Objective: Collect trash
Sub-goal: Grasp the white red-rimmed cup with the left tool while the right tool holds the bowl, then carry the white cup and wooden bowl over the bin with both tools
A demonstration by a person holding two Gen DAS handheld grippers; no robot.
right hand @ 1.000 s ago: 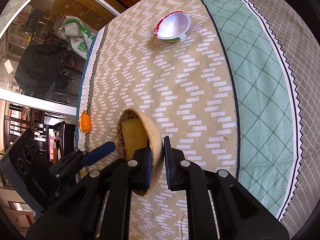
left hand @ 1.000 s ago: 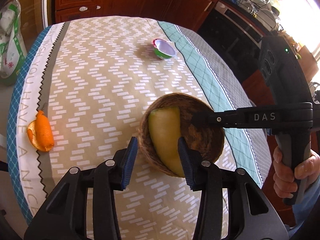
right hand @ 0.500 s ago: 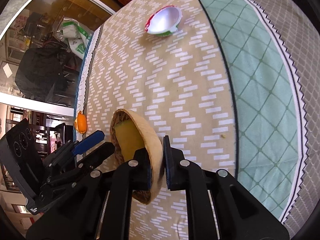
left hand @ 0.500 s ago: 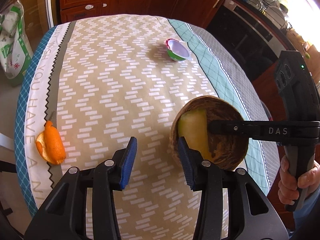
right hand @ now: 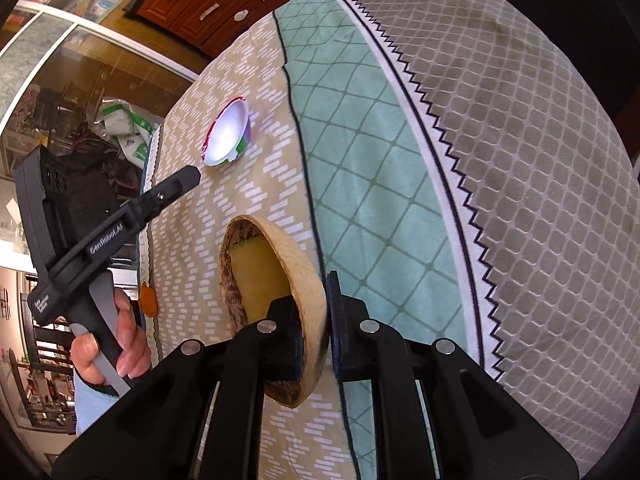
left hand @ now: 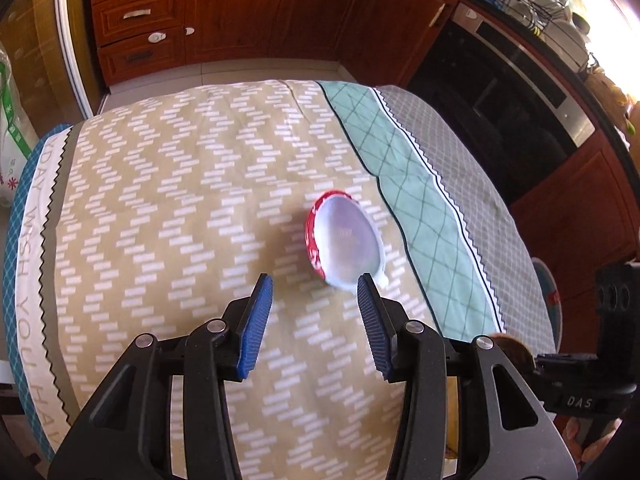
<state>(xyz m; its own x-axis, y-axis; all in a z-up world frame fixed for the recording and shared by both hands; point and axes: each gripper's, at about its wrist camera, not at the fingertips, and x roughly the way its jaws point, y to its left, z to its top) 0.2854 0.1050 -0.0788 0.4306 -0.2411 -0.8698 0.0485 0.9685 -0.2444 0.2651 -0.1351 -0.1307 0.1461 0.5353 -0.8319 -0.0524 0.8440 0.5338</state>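
An empty yogurt cup (left hand: 344, 240) with a red and green label lies on its side on the tablecloth, mouth toward me. My left gripper (left hand: 315, 282) stands open just short of it, with the cup's near rim close to the right fingertip (left hand: 365, 282); nothing is between the pads. In the right wrist view the same cup (right hand: 228, 134) lies just beyond the left gripper (right hand: 190, 178). My right gripper (right hand: 316, 312) is shut on the wall of a brown woven bowl (right hand: 280, 240), held tilted, with a yellow peel (right hand: 260, 272) inside. An orange peel (right hand: 147, 299) lies at the table's left edge.
The round table (left hand: 168, 184) has a beige, teal and grey patterned cloth. Wooden cabinets (left hand: 224, 12) and a dark oven (left hand: 512, 92) stand beyond it. A white and green bag (right hand: 120, 128) sits on the floor to the left. A hand (right hand: 108, 344) holds the left gripper's handle.
My left gripper has moved forward across the table up to the cup, so the bowl and orange peel left its view. My right gripper carried the bowl along and rolled, still shut on it.
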